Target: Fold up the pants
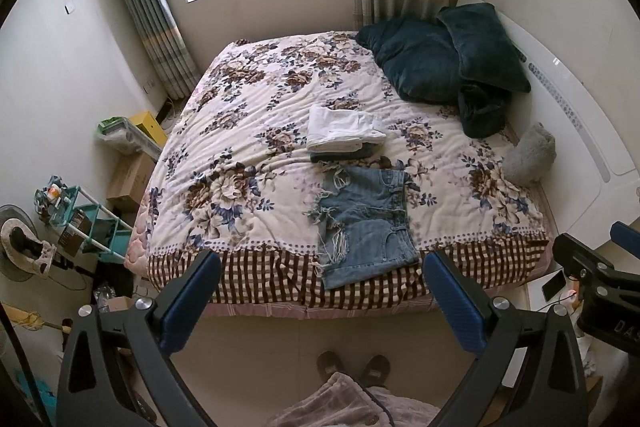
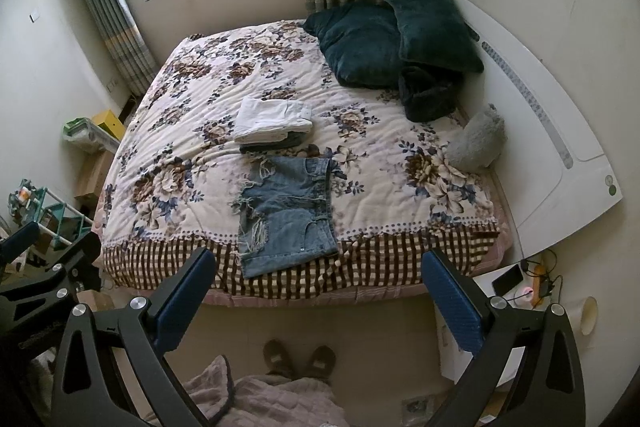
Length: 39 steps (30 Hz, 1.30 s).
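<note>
Frayed blue denim shorts (image 1: 366, 219) lie flat and unfolded near the front edge of the floral bed (image 1: 240, 155); they also show in the right wrist view (image 2: 286, 213). Behind them sits a small stack of folded garments, white on top (image 1: 344, 129), also seen in the right wrist view (image 2: 274, 121). My left gripper (image 1: 322, 293) is open and empty, held above the floor in front of the bed. My right gripper (image 2: 320, 293) is open and empty at about the same height, to the right of the left one.
Dark green pillows (image 1: 444, 55) and a grey plush (image 1: 530, 155) lie at the bed's right, by the white headboard (image 2: 560, 131). A teal cart (image 1: 92, 223) and boxes stand left. A nightstand with a phone (image 2: 508, 279) stands right. Slippered feet (image 2: 300, 357) are on the floor.
</note>
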Tool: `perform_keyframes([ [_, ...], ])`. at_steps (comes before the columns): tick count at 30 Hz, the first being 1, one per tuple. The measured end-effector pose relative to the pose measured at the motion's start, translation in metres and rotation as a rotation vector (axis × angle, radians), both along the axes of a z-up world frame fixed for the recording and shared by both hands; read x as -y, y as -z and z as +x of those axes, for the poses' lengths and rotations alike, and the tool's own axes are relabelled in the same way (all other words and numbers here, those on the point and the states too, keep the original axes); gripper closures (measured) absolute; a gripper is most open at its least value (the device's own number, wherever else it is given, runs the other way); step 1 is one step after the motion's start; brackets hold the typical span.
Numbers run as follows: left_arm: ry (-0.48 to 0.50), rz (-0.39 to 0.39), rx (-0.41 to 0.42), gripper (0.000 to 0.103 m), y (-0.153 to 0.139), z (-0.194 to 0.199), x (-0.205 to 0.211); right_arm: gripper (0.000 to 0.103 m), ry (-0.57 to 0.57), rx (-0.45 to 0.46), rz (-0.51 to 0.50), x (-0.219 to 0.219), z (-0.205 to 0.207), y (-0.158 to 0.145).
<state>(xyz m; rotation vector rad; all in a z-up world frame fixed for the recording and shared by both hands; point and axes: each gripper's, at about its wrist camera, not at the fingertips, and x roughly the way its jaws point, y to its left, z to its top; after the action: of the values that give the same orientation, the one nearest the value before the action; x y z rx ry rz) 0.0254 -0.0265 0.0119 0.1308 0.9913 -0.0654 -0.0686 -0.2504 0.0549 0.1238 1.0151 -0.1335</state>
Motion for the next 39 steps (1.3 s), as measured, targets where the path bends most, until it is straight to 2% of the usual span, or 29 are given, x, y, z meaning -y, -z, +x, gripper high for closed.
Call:
perform_keyframes([
  [5,0.002,0.0,0.002,0.0,0.0,0.0,0.0,0.0,0.002,0.001,0.005,0.001,-0.001,0.0],
  [6,0.004,-0.001,0.002,0.0,-0.009,0.005,0.003,0.0,0.002,0.001,0.005,0.002,0.0,0.0],
  [12,0.004,-0.002,-0.01,0.0,-0.017,0.015,0.007,0.0,0.002,-0.004,0.004,0.002,-0.004,0.007],
  [39,0.001,0.0,0.009,0.0,-0.015,0.008,0.003,0.0,0.002,-0.004,0.013,0.0,-0.005,0.008],
])
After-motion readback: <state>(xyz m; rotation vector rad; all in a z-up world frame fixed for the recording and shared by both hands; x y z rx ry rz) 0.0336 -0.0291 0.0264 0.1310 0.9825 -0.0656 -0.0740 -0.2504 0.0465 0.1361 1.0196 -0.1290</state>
